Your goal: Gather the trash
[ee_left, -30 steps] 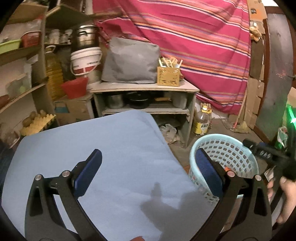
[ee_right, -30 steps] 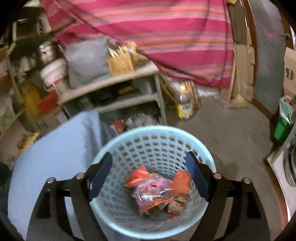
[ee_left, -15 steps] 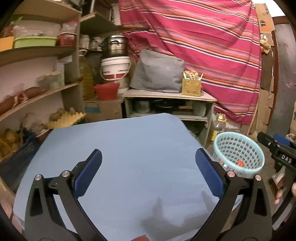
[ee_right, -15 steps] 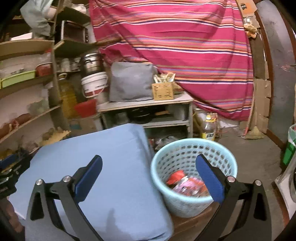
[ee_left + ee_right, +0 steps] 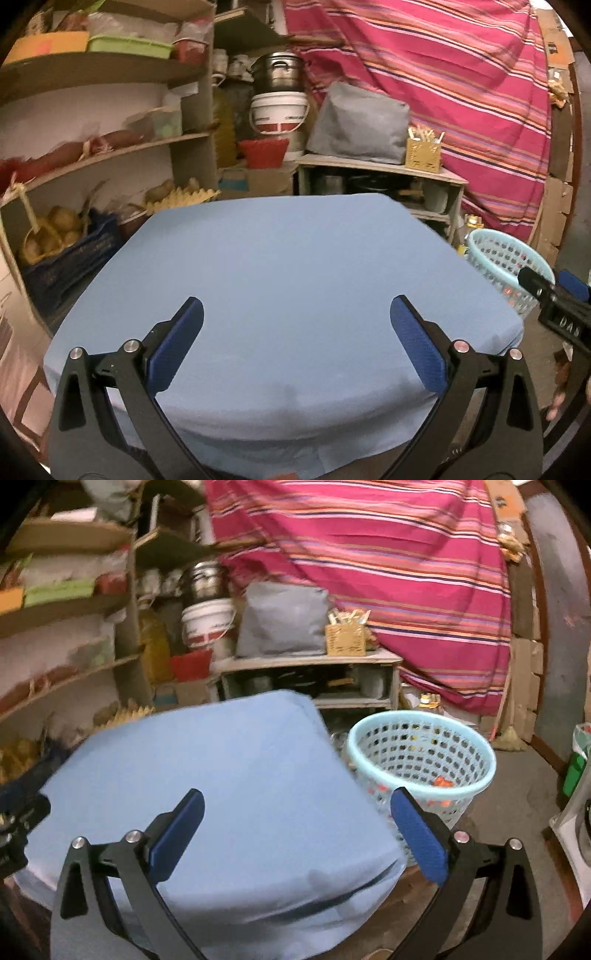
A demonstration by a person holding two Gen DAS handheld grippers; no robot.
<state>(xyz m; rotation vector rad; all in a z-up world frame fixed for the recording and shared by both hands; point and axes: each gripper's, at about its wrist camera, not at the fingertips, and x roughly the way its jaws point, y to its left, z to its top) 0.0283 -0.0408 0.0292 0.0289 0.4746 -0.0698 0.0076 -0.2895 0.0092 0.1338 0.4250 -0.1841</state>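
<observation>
Both tongs, left gripper (image 5: pixel 295 341) and right gripper (image 5: pixel 296 825), stand spread and empty over the bare table (image 5: pixel 295 266). Trash (image 5: pixel 441 782) lies in the basket (image 5: pixel 421 720) at 2 o'clock. The collecting looks done; next, check for leftovers.

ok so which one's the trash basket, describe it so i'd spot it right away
Start at the table under the light blue cloth. On the floor just off its right side, before the pink striped curtain, stands the pale blue plastic basket. It is the only round tub with perforated walls, with orange wrappers inside.
</observation>
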